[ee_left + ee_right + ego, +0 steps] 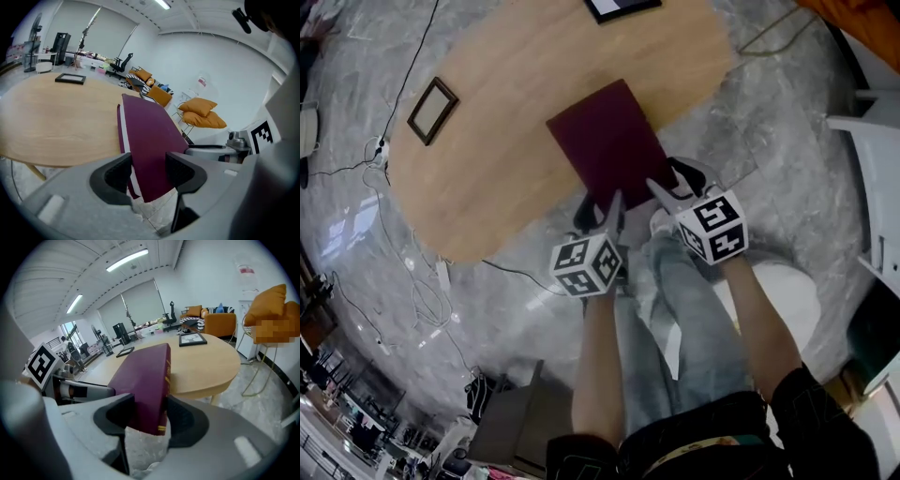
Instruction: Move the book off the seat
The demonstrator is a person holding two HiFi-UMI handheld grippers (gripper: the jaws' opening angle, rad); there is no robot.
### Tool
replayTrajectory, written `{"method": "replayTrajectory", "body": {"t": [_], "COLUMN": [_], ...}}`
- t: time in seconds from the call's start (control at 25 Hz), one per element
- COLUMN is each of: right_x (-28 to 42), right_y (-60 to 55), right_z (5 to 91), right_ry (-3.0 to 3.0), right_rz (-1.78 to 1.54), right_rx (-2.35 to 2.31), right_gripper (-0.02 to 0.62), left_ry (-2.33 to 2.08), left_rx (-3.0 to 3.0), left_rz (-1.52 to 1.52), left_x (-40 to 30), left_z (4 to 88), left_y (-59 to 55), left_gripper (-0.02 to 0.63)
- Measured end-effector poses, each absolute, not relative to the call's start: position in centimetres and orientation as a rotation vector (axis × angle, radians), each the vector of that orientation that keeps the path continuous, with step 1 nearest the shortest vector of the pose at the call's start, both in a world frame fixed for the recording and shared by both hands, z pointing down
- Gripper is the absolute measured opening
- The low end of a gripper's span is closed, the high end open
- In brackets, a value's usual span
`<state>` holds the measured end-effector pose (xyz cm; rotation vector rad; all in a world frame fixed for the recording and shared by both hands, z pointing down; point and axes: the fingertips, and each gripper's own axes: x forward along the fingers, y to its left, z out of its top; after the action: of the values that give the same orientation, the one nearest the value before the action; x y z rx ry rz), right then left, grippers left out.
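Observation:
A dark red hardcover book (609, 141) lies flat over the near edge of an oval wooden table (487, 141), its near end sticking out past the edge. My left gripper (598, 211) is shut on the book's near left corner, and the cover (150, 136) fills the gap between its pads. On the near right corner my right gripper (675, 183) is shut as well, with the spine (145, 380) squeezed between its jaws. Whether the far end rests on the tabletop I cannot tell.
Two dark picture frames (432, 110) (619, 7) lie on the table. Cables (422, 291) run over the marble floor at the left. A white chair (872, 150) stands at the right, and orange cushions (201, 112) sit on a wire chair beyond. The person's legs are below the grippers.

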<state>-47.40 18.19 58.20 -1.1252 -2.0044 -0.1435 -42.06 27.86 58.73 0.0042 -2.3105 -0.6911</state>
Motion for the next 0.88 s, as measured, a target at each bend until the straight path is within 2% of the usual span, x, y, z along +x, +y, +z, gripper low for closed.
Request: {"method": "replayTrajectory", "body": {"t": [0.56, 0.88], "right_x": [-49.9, -54.2], "right_y": [24.9, 31.4], "right_z": [58.2, 59.4], "right_ry": [-1.943, -1.976], "right_rz": [-0.077, -0.184], "right_rx": [-1.231, -1.26], "right_gripper": [0.218, 0.218], "left_ry": [-2.315, -2.339], "left_rx": [-0.109, -0.158], "left_rz": [-0.631, -0.682], "left_x": [-44.2, -48.1], "left_z": [57.7, 59.5], "left_y": [34.4, 40.5], "left_gripper": [0.224, 0.224]}}
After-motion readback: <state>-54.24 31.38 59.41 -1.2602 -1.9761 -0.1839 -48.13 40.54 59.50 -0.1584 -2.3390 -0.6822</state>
